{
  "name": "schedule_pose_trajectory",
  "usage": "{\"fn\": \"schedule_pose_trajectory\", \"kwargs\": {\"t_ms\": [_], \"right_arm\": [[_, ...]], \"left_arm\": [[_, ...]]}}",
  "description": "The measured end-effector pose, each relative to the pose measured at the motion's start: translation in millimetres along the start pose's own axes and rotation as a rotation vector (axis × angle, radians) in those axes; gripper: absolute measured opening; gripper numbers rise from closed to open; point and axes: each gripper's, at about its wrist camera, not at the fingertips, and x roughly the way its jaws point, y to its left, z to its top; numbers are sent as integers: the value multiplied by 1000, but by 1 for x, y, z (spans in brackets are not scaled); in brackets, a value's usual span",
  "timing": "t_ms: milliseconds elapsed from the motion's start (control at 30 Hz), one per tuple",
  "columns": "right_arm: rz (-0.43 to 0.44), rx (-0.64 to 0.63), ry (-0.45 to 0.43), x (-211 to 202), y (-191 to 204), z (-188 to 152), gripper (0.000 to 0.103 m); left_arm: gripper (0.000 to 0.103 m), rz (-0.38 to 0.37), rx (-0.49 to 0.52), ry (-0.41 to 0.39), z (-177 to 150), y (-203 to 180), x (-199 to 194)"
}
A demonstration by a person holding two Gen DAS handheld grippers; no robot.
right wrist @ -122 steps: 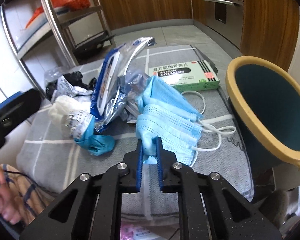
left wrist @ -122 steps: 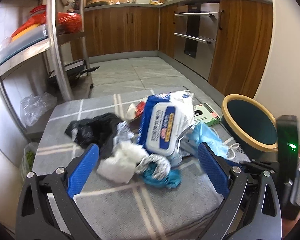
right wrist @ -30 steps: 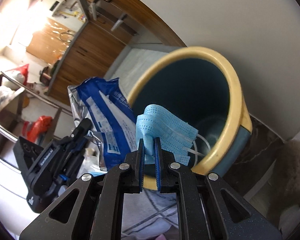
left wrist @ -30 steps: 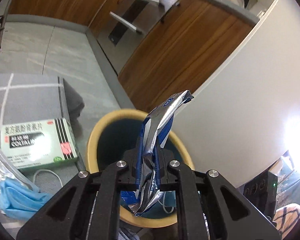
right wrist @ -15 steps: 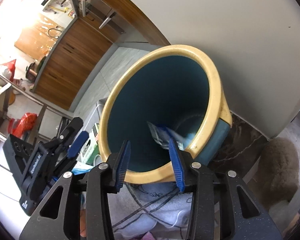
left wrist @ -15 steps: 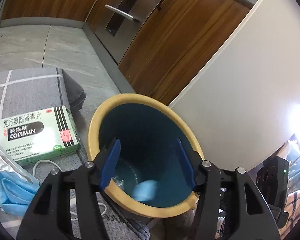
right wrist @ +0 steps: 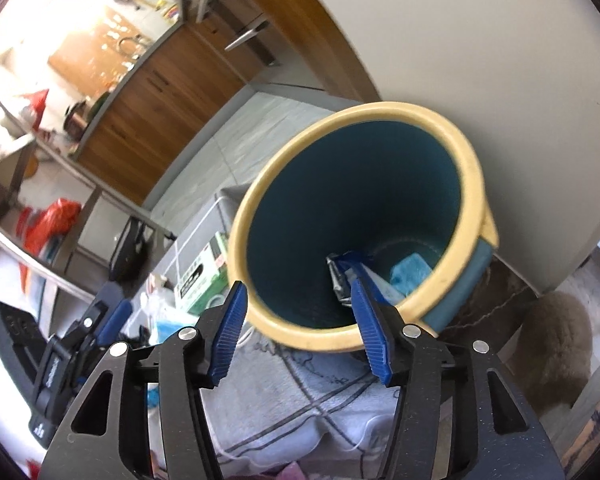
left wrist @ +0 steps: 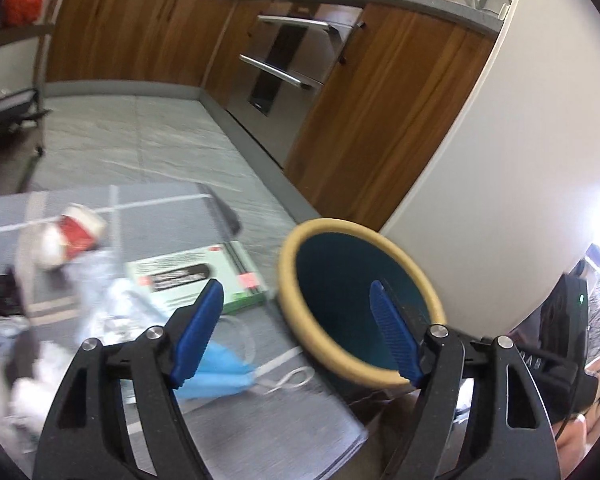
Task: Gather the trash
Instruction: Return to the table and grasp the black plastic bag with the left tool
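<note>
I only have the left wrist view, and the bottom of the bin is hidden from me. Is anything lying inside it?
Observer: Yes. The right wrist view looks down into the bin, and a silver-and-blue wipes packet leans against its inner wall near the bottom.
Operator: I see a blue mask on the mat. Is there one in the bin too?
Observer: Yes, a blue face mask lies on the bin's floor, right beside the packet.
</note>
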Motion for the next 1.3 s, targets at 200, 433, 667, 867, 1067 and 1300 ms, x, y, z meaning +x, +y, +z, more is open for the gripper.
{"fn": "schedule_pose_trajectory", "kwargs": {"t_ms": [200, 433, 667, 867, 1067, 1300], "right_arm": [[-6, -85, 17, 7, 26, -11, 61], [-4, -151, 45, 20, 48, -23, 63], [13, -203, 69, 27, 69, -35, 65], [19, -233, 96, 35, 79, -43, 65], [19, -255, 105, 36, 84, -48, 65], [17, -289, 116, 38, 91, -55, 65]], "left_arm": [[81, 116, 40, -56, -9, 26, -45], [81, 234, 14, -101, -20, 62, -79], [81, 330, -88, -155, -27, 102, -113], [81, 402, -177, -176, -31, 132, -130], [81, 429, -208, -136, -37, 145, -120], [79, 481, -50, -37, -31, 137, -76]]}}
